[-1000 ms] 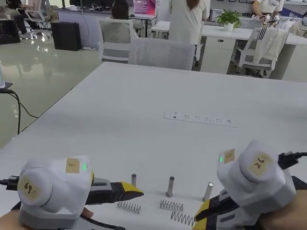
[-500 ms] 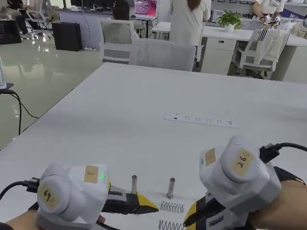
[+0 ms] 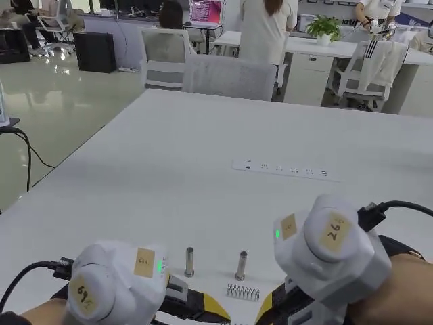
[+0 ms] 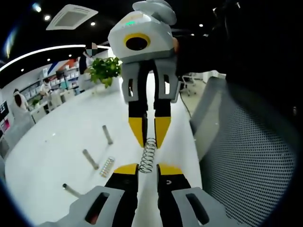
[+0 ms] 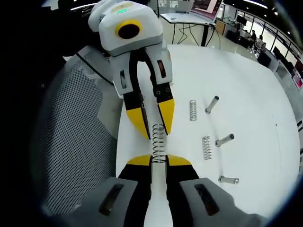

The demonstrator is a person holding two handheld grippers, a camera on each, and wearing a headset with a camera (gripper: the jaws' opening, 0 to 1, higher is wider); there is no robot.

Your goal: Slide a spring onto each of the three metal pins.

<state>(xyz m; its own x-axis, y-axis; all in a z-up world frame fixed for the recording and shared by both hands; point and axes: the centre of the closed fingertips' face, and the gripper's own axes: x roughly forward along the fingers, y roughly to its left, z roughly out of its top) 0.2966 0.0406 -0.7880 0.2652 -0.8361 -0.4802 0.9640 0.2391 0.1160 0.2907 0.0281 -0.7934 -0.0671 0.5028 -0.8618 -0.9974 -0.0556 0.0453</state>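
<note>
Spring (image 4: 147, 153) looks light, buckles easily: best held near the ends. Left gripper (image 4: 147, 169) and right gripper (image 5: 158, 161) each pinch one end, tip-to-tip.

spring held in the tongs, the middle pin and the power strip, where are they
spring (image 5: 158, 142), right gripper view, on its middle coils
middle pin (image 5: 224, 140), right gripper view, on its shaft
power strip (image 3: 284, 168), head view, on its top face
</note>
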